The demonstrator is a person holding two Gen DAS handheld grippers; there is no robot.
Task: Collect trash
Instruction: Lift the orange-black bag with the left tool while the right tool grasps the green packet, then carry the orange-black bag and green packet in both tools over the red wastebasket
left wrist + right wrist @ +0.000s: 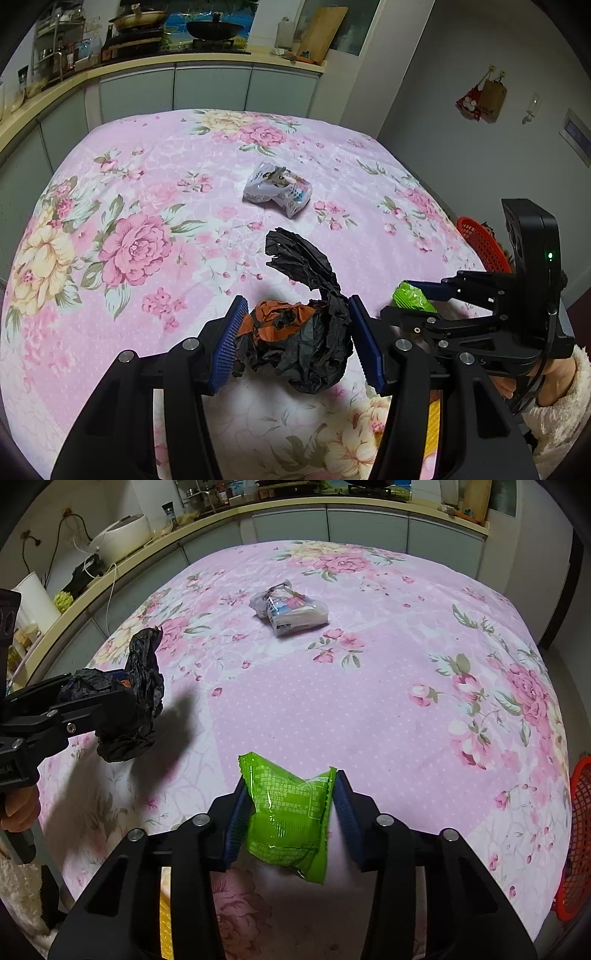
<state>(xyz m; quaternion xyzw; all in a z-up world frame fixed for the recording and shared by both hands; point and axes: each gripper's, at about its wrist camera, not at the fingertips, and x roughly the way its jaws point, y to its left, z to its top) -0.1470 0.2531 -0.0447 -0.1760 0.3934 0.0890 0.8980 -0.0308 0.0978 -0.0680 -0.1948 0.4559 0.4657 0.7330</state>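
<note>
My left gripper [295,306] is shut on a crumpled black bag with orange patches [303,343], held just above the pink floral tablecloth [147,206]. A loose tail of the bag sticks up past the pads. The right wrist view shows the same black bag [136,701] in the left gripper [122,686] at the left. My right gripper [290,779] is shut on a green snack wrapper [288,819], pinched across its width between the blue pads. The left wrist view has that green wrapper [412,297] at the right. A white printed wrapper [279,188] [291,611] lies mid-table beyond both grippers.
A red mesh basket [480,243] [576,834] stands off the table's right edge. A kitchen counter [184,61] with pans and jars runs behind the table. A person's hand in a fluffy sleeve [554,406] holds the right gripper.
</note>
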